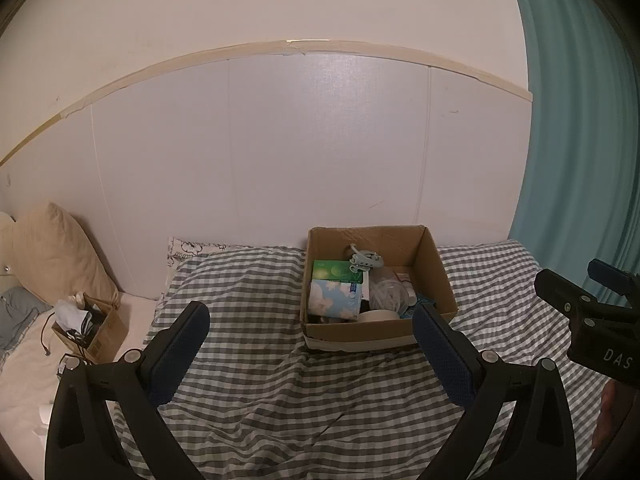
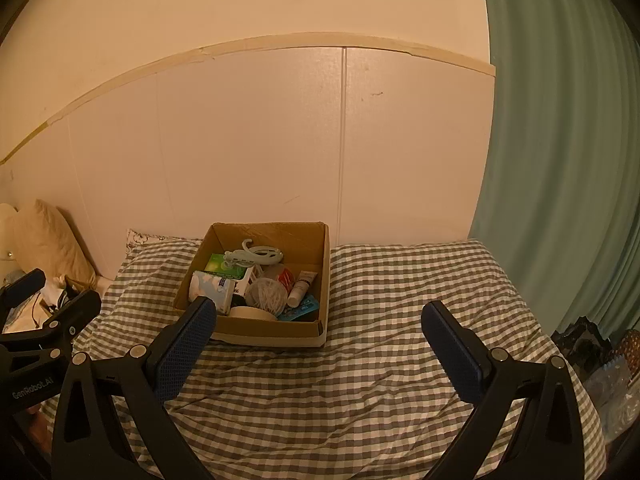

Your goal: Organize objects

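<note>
An open cardboard box (image 1: 372, 334) (image 2: 268, 330) stands on the checked bedcover by the wall. It holds a green packet (image 1: 338, 271), a blue-and-white tissue pack (image 1: 334, 300) (image 2: 214, 288), a pale plastic hook (image 1: 362, 260) (image 2: 256, 256), a tape roll (image 1: 378, 315) (image 2: 250, 313), a white tube (image 2: 303, 288) and more. My left gripper (image 1: 312, 316) is open and empty, in front of the box. My right gripper (image 2: 318, 314) is open and empty, in front of the box and to its right.
A smaller cardboard box (image 1: 102, 328) with cloth and cables sits at the left beside a beige pillow (image 1: 56, 252). A teal curtain (image 1: 580, 140) hangs at the right. Dark bags (image 2: 592, 344) lie off the bed's right edge. The checked bedcover (image 2: 400, 360) is wrinkled.
</note>
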A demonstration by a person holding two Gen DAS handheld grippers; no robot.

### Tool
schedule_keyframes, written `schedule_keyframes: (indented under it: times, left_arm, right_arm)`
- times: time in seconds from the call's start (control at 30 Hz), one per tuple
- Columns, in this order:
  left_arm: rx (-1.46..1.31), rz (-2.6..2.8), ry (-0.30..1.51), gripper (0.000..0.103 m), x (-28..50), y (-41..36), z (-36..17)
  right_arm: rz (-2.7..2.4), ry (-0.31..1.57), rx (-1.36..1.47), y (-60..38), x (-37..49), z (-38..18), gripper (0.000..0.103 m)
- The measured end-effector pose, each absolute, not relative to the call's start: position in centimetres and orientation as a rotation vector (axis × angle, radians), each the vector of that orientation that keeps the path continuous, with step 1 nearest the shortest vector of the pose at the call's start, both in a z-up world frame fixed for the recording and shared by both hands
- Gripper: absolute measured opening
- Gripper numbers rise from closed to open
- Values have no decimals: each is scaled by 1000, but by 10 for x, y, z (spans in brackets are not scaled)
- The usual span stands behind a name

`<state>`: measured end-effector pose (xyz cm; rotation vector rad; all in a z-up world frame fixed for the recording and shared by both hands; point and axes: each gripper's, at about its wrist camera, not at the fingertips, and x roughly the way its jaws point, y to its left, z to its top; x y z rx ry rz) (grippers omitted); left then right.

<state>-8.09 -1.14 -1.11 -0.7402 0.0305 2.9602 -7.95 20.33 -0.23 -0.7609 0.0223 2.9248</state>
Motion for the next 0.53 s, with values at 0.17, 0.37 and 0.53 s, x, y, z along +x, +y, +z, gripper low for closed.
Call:
schedule_keyframes:
  times: [0.17,0.37,0.53]
  left_arm:
    - [-742,2958,36,103,-81,-11,-12]
    - [-745,2958,45,103,-80,-11,-12]
    - [-739,2958,41,103,-81,-11,-12]
  right_arm:
    - [2927,15,-762,202,-80,-3,103]
    - [2927,15,-766,203,-80,-3,103]
    - [2926,14,-767,202,-80,-3,103]
